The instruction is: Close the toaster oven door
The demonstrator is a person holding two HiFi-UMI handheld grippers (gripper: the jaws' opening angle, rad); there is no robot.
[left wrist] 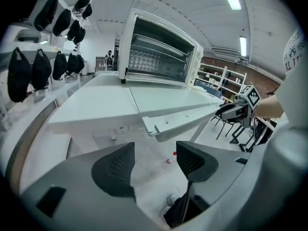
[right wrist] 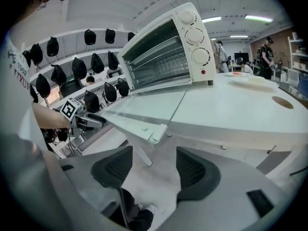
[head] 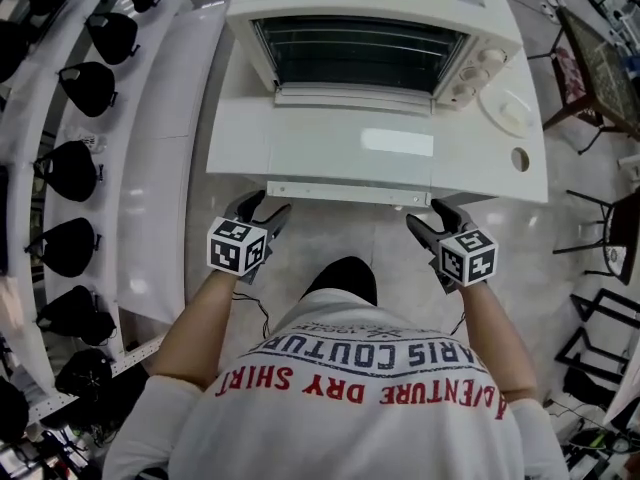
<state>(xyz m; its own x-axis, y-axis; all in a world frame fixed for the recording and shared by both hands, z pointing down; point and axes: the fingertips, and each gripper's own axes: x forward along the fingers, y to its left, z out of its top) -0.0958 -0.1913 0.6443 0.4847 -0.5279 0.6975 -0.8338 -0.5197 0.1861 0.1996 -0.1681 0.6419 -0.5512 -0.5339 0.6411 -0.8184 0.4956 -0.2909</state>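
A white toaster oven [head: 370,28] stands on a white table [head: 490,168]. Its glass door [head: 350,148] lies open and flat, reaching past the table's front edge, with the handle bar [head: 348,192] nearest me. My left gripper [head: 262,211] sits just under the handle's left end, open and empty. My right gripper [head: 428,220] sits below the handle's right end, also open and empty. In the left gripper view the door [left wrist: 168,102] and handle [left wrist: 180,121] are above the open left gripper [left wrist: 155,160]. In the right gripper view the door's corner [right wrist: 154,134] hangs above the open right gripper [right wrist: 154,165].
Racks of black caps [head: 80,88] run along the left. A white plate [head: 505,108] and a round hole [head: 519,158] are on the table right of the oven. Dark chairs [head: 600,228] stand at the right. A small bottle [left wrist: 168,160] lies on the floor.
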